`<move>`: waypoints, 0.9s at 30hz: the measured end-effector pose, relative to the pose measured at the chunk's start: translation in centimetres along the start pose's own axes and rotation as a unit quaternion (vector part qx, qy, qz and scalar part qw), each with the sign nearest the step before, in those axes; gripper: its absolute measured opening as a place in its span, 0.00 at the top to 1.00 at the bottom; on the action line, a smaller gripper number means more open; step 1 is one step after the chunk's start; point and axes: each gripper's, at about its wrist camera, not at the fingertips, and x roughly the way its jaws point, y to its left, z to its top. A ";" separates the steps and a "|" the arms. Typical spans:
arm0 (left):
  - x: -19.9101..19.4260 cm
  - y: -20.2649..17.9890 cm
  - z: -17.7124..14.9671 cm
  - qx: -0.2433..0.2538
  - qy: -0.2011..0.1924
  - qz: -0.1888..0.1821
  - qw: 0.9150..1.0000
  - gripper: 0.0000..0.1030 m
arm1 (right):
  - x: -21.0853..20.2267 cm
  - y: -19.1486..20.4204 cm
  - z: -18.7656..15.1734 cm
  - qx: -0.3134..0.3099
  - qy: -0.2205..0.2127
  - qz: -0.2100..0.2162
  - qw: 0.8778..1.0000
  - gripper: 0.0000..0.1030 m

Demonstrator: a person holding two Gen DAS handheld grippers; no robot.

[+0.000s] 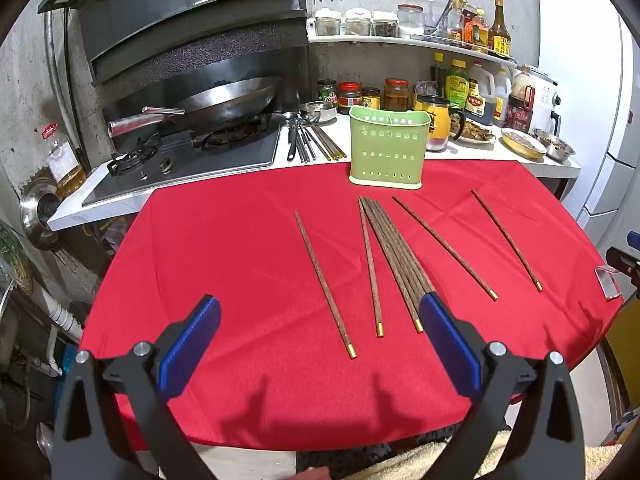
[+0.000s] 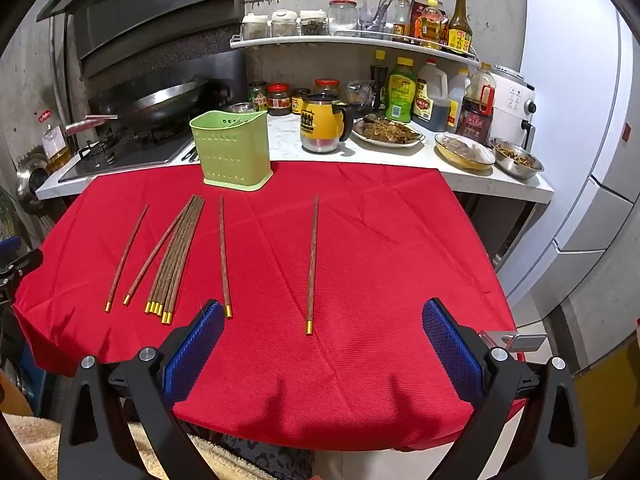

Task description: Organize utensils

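Several brown wooden chopsticks with gold ends lie on the red tablecloth (image 1: 240,264). A bundle (image 1: 396,256) lies in the middle, with single sticks to its left (image 1: 324,284) and right (image 1: 444,246), and one far right (image 1: 506,238). A green perforated utensil holder (image 1: 387,146) stands upright at the cloth's far edge. My left gripper (image 1: 320,320) is open and empty above the near cloth. In the right wrist view the bundle (image 2: 176,256), the holder (image 2: 232,152) and a lone chopstick (image 2: 312,264) show. My right gripper (image 2: 324,320) is open and empty, with that lone chopstick ahead between its fingers.
Behind the cloth is a white counter (image 1: 460,152) with a gas stove and wok (image 1: 228,100), metal utensils (image 1: 308,140), jars, bottles, a yellow mug (image 2: 324,124) and food dishes (image 2: 464,152). A fridge (image 2: 580,120) stands right.
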 end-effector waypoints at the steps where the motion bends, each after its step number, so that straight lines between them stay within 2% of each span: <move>1: 0.0 0.0 0.0 0.000 0.000 0.000 1.000 0.06 | 0.0 0.0 0.0 0.000 0.000 0.001 1.000 0.06; 27: -0.4 0.0 0.1 0.001 -0.004 -0.001 1.000 0.06 | 0.0 -0.6 0.1 0.003 -0.002 0.001 1.000 0.06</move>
